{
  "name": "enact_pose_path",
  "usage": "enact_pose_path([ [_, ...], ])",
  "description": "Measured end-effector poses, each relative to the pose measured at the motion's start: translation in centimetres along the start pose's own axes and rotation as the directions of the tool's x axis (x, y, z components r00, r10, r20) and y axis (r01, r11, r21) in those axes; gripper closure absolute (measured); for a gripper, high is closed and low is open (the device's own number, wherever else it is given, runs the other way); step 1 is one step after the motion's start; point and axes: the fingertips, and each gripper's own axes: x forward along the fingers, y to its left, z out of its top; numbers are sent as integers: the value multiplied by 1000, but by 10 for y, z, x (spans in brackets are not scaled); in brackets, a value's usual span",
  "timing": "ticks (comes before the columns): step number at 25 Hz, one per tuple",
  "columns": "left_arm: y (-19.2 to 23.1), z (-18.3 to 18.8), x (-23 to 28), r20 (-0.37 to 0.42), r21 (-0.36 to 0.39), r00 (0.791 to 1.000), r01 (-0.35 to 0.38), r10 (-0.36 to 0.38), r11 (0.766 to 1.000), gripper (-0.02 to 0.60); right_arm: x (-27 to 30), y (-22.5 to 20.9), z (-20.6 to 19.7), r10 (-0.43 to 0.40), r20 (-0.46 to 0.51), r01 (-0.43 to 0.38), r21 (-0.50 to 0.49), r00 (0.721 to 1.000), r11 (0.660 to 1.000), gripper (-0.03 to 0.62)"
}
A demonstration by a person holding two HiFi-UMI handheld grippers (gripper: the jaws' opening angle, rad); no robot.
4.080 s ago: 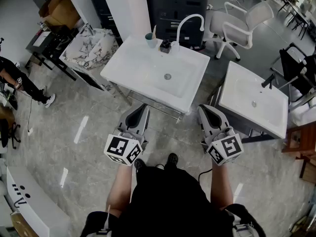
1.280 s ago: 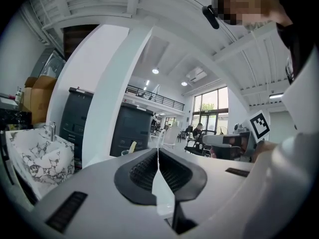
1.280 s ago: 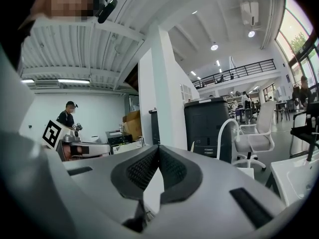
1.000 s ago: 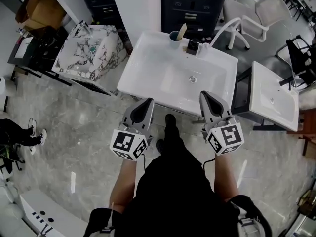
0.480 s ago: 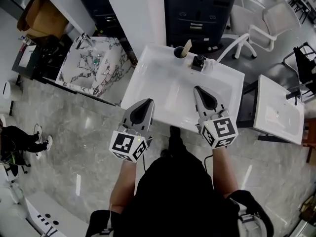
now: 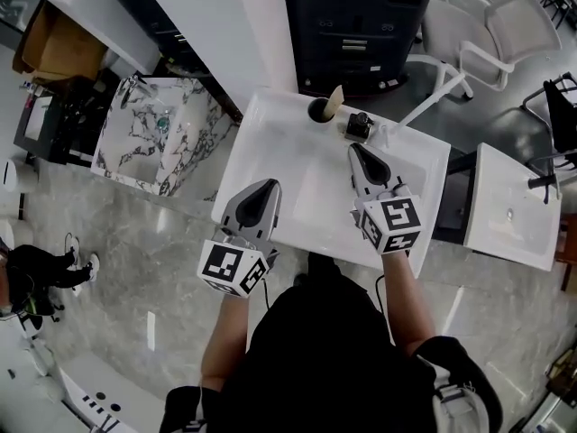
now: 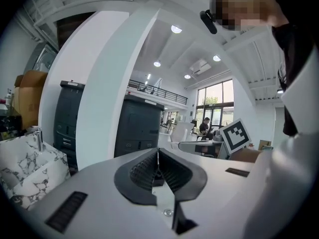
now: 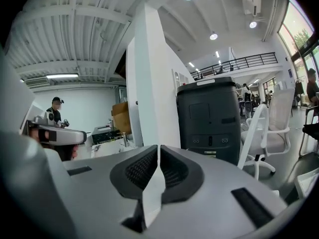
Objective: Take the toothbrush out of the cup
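In the head view a dark cup (image 6: 316,111) stands on the back rim of the white sink (image 6: 270,147), with a cream toothbrush (image 6: 335,98) leaning out of it to the right. My right gripper (image 6: 355,149) hovers over the basin, shut and empty, its tip a short way in front and to the right of the cup. My left gripper (image 6: 269,187) is over the sink's front left part, also shut with nothing in it. Neither gripper view shows the cup; the left gripper (image 7: 158,151) and the right gripper (image 8: 158,149) each show jaws closed together.
A small black object (image 6: 359,126) sits beside the white curved faucet (image 6: 424,105) on the sink's back rim. A marble sink (image 6: 158,138) stands to the left, another white sink (image 6: 509,207) to the right, a dark cabinet (image 6: 361,25) and a white chair (image 6: 496,25) behind.
Both grippers have moved forward over the sink. The right one went further and now sits close to the cup; the person has stepped up to the sink's front edge.
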Motion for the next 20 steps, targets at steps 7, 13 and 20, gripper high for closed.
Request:
enact_pose_path([
  [7,20,-12,42,-45,-36,999,-5,3,999,558,52,-25,-23,25,-88,-24,19,996,1000,536],
  [13,33,-18,63,-77,-54,997,-14,10,998,558,86,-44,-38,16,-136,-11,38,991,999,493],
  [20,43,-22,84,-99,-66,995,-25,18,998,558,118,-65,-60,4,-187,10,79,982,997,467],
])
